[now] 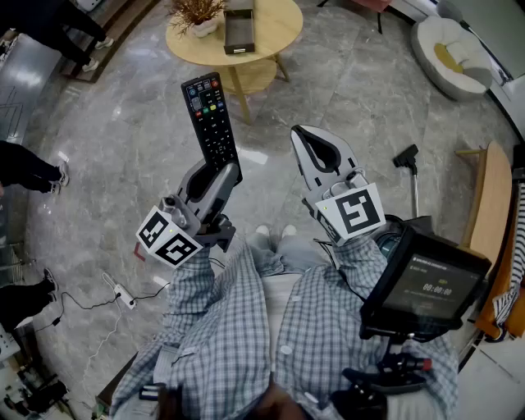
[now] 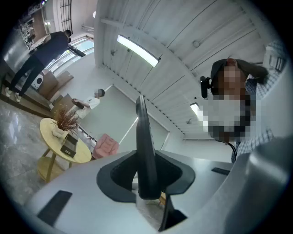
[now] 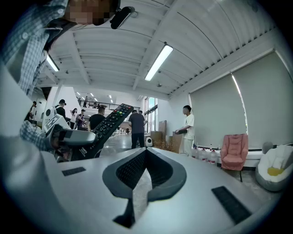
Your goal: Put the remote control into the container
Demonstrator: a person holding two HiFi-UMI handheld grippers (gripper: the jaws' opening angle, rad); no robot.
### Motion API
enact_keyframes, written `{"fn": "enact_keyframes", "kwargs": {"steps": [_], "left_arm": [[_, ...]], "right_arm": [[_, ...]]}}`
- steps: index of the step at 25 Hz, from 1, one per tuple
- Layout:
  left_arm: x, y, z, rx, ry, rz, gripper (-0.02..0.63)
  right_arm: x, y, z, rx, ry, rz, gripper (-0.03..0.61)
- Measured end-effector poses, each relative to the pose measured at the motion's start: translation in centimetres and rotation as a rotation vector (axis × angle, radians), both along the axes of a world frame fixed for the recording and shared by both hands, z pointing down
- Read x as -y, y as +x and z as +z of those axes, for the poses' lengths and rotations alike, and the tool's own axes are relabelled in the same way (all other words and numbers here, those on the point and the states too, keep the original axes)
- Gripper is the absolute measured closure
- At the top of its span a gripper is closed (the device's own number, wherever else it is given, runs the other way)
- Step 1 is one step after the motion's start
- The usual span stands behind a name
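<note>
Marble floor (image 1: 123,148); left gripper (image 1: 220,170) tilted up, clamping remote control (image 1: 210,115).

grey marble floor (image 1: 353,90) | round wooden table (image 1: 277,29) | pink armchair (image 3: 234,151) | ceiling strip light (image 3: 159,62)

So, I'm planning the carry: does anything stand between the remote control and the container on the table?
Nothing visible does. The left gripper holds the remote control; only floor lies between it and the round table where the container sits, a dried plant beside it.
</note>
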State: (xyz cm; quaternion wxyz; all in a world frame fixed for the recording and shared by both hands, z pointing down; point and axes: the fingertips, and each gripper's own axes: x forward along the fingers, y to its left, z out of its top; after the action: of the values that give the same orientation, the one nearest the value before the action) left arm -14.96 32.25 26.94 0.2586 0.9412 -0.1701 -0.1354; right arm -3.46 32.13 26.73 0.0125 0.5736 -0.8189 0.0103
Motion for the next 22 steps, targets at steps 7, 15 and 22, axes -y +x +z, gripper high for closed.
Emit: {"fn": "enact_keyframes", "kwargs": {"steps": [7,15,22], "left_arm": [[0.0,0.0,0.0,0.000,0.000,0.000,0.497],[-0.1,0.1,0.3,0.003,-0.004,0.002,0.497],[-0.5,0.5,0.0,0.005,-0.003,-0.004,0.497]], "right_arm": [[-0.2,0.2,0.9,-0.033,-0.028,-0.013,0.572],[-0.2,0.8,1.2,-0.002,-0.040,0.011,0.572],[-0.5,2.0,1.6,0.015,-0.069,0.045,0.572]]}}
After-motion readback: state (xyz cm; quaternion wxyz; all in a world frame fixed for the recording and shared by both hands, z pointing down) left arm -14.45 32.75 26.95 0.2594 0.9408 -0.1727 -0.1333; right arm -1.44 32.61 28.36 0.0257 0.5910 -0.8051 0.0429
